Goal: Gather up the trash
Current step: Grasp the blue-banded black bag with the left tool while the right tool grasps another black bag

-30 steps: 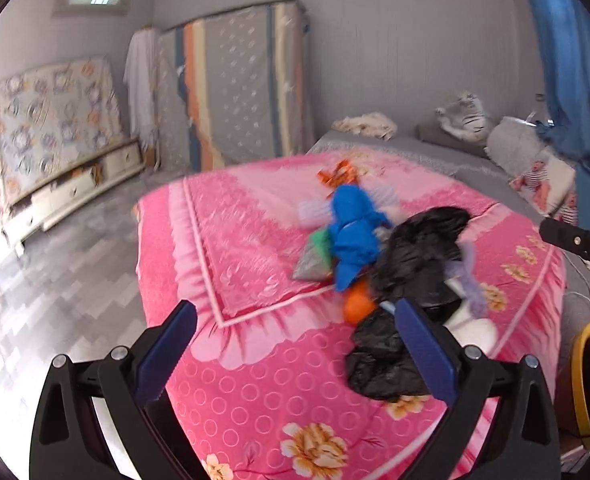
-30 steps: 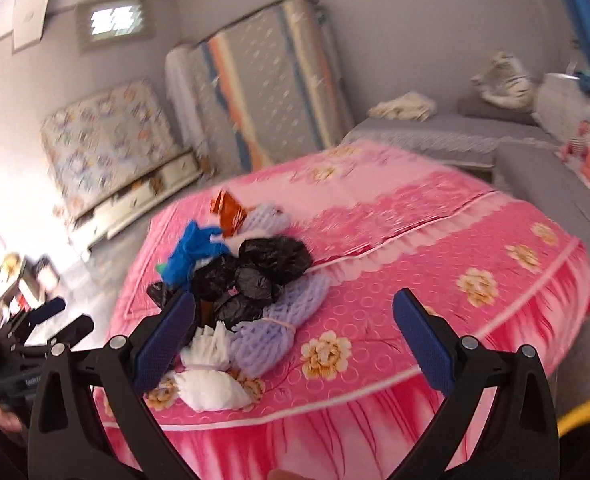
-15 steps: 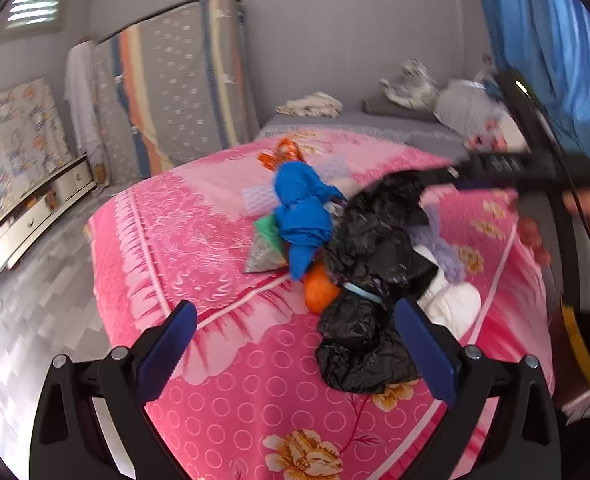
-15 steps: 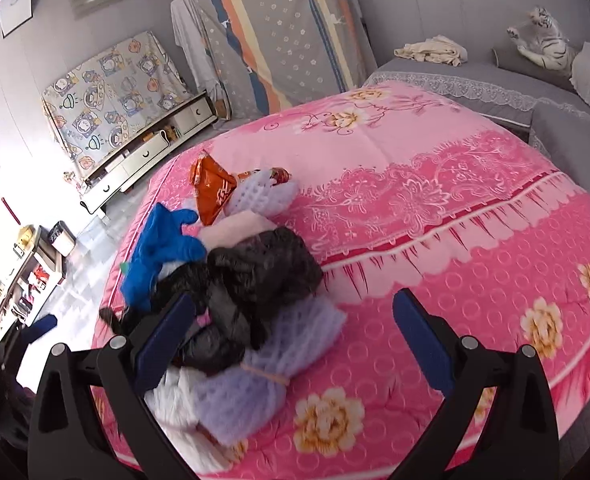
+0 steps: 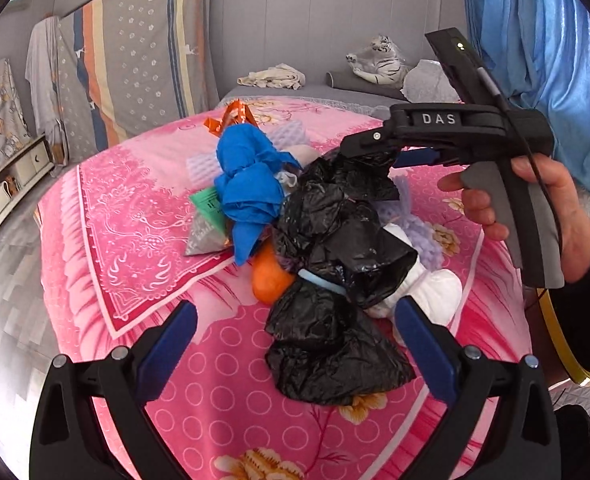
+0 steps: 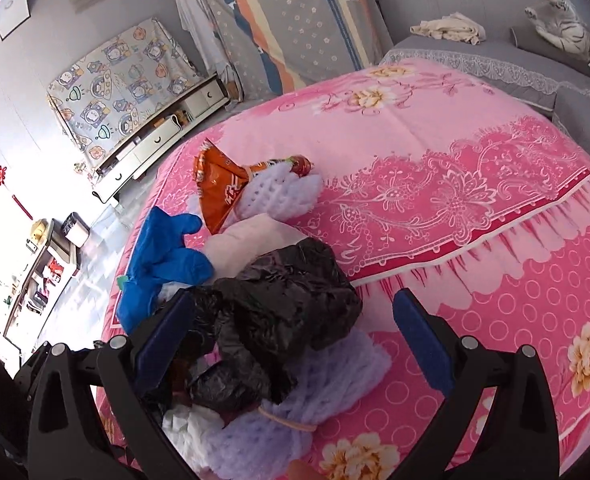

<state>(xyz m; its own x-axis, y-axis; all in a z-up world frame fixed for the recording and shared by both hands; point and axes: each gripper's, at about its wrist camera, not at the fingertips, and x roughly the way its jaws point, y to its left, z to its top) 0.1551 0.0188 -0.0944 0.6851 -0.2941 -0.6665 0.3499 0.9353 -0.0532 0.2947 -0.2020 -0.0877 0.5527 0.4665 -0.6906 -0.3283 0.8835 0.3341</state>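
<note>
Two hand-held grippers, left and right, gape wide and empty over the black bag: light, crinkly, slippery; pinch a bunched fold.

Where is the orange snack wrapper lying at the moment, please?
The orange snack wrapper lies at the far end of the trash pile on the pink bedspread, against the white foam net, beyond the blue glove.

the black bag is crinkled, glossy plastic. the blue glove looks smooth and rubbery. the lilac net is soft foam mesh. the orange wrapper is shiny foil. the pink blanket is matt cloth.
</note>
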